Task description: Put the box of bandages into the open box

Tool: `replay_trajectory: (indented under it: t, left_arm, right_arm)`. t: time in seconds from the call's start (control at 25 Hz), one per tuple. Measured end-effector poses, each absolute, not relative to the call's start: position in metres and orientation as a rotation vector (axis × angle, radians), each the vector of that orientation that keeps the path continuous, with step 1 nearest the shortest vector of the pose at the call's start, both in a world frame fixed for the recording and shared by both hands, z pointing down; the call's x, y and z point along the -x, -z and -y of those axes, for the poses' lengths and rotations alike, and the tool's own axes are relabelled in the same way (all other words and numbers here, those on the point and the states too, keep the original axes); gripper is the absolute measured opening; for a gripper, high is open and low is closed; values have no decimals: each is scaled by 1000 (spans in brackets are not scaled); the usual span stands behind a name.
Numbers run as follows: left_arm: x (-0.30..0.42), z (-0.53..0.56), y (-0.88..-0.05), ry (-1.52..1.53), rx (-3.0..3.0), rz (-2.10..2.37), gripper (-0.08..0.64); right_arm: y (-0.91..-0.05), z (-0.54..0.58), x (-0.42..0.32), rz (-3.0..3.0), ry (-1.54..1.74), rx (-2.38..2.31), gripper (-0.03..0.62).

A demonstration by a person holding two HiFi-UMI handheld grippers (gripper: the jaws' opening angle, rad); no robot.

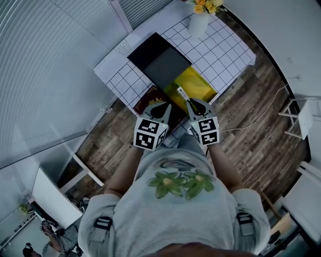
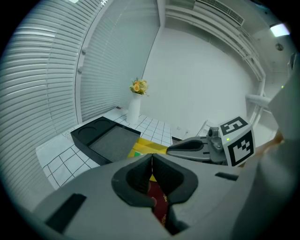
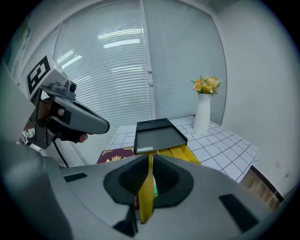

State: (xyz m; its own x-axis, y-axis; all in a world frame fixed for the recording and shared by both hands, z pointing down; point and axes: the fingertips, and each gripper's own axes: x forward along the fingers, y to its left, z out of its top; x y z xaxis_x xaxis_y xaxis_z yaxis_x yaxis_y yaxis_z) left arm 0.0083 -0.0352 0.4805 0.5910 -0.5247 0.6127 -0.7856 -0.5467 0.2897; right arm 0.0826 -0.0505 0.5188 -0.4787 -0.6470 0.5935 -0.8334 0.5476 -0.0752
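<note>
Small counter (image 1: 220,55) under a white cloth with a dark grid, set in a room corner: slatted blinds (image 1: 30,75) on one side, plain white wall on the other, wood-plank floor (image 1: 251,135) around it. On the counter: black open box (image 1: 159,61), grey inside, round recesses at one end; yellow pack (image 1: 196,83) against its near side; maroon booklet (image 1: 148,98) with a gold crest just beside both, at the near edge; white vase (image 1: 198,24) with yellow-orange flowers (image 1: 204,6) at the far edge, well apart from the rest. Right claw (image 3: 151,161) closed on the box of bandages (image 3: 146,201): slim, yellow, held edge-on between the pads, up off the counter, over the near edge of the yellow pack, short of the open box. Left claw (image 2: 151,157) closed, pads together, nothing in it, over the maroon booklet. Writing: gold print on the booklet too small to read; small white label (image 3: 144,149) on the near rim of the open box, unreadable; black-and-white square markers on the claw cubes (image 1: 149,133), no text.
</note>
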Motion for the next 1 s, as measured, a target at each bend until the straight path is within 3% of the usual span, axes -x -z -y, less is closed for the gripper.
replay_trajectory:
  t: [0.16, 1.0]
  left_arm:
    - [-15, 26, -475, -620, -2290, 1018, 8]
    - [-24, 3, -467, -629, -2320, 995, 8]
  right_arm:
    - [-509, 43, -88, 2286, -431, -1216, 8]
    - [-487, 17, -100, 2296, -461, -1267, 8]
